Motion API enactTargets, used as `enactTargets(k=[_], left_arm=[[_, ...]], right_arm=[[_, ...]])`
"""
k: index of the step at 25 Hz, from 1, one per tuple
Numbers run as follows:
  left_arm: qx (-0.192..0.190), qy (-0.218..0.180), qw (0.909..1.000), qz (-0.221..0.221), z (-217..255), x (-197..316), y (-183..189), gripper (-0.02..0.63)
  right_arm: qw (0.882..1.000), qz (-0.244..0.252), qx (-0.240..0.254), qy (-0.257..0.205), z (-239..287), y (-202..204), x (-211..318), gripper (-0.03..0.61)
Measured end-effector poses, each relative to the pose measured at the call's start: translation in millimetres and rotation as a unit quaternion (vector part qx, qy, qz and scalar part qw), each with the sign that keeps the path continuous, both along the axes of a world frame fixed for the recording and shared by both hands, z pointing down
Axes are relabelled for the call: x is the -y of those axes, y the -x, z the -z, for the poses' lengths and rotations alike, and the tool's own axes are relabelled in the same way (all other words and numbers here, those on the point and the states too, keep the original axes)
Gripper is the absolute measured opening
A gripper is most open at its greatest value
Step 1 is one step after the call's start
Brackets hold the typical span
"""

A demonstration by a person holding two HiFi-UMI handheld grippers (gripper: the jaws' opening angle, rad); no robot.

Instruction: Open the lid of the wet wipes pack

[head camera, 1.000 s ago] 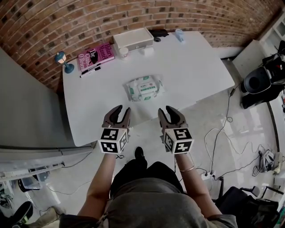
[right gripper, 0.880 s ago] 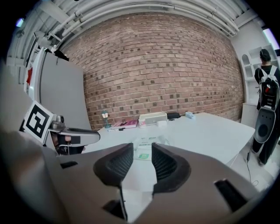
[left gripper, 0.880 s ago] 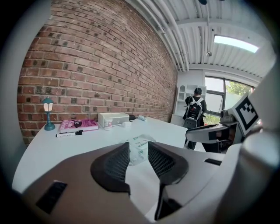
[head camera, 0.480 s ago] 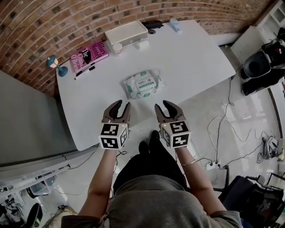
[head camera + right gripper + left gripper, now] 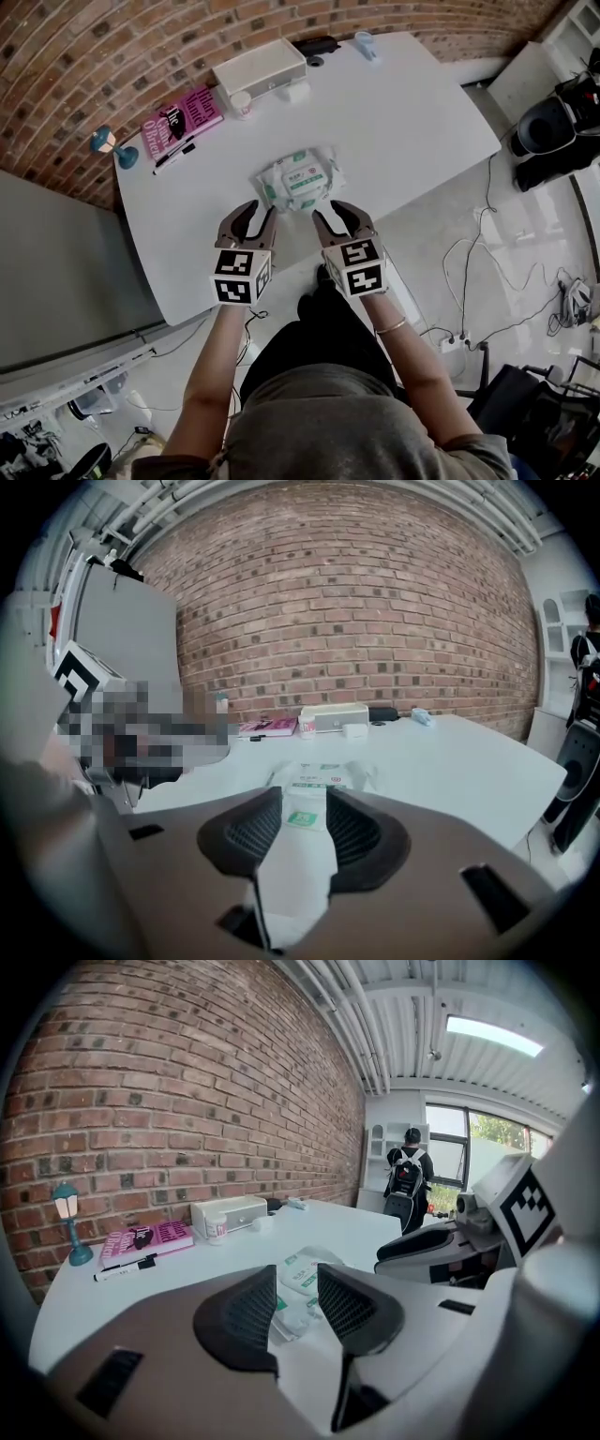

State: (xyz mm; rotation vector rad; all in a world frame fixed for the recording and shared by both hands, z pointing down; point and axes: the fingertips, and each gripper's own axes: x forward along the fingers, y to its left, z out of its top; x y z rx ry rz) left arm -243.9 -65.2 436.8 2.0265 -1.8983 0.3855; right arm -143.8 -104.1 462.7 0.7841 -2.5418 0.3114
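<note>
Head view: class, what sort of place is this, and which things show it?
Probably an office or lab workroom: a white table stands against a brick wall, a pink book lies on it, and cables trail across the floor.

so the wipes pack (image 5: 298, 180) sits in the middle of the table (image 5: 403, 103), left gripper (image 5: 260, 208) and right gripper (image 5: 330, 210) side by side just short of it, and along the far edge by the wall (image 5: 112, 37) there's a lamp (image 5: 108, 145), pen (image 5: 174, 155), book (image 5: 183, 112), jar (image 5: 242, 101), then box (image 5: 260, 67), left to right
</note>
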Motion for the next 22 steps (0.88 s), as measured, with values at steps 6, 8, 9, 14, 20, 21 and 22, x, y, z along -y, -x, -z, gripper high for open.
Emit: enactTargets(k=[6,8,9,14,20,21,22], left_arm=[[0.015,0.014,0.9997,-0.009,-2,16,7,0.127],[0.02,0.019,0.9995,-0.014,-4,21,8,0.127],[0.023,0.021,0.9994,-0.016,-5,23,7,0.127],[0.029,0.035,0.9986,-0.027,-11,33,8,0.13],[0.043,0.048,0.997,-0.042,-16,45,3,0.133],[0.046,0.05,0.9966,-0.046,-17,46,3,0.135],[0.049,0.052,0.9962,-0.049,-18,48,2,0.135]], right_arm=[[1.0,0.006,-0.021,0.003,-15,10,14,0.156],[1.0,0.003,-0.022,0.009,-17,13,18,0.156],[1.0,0.003,-0.023,0.011,-19,14,19,0.156],[0.999,0.01,-0.041,0.021,-34,21,26,0.156],[0.997,0.018,-0.065,0.039,-52,26,31,0.163],[0.997,0.018,-0.067,0.042,-54,26,31,0.163],[0.996,0.019,-0.069,0.045,-56,27,32,0.164]])
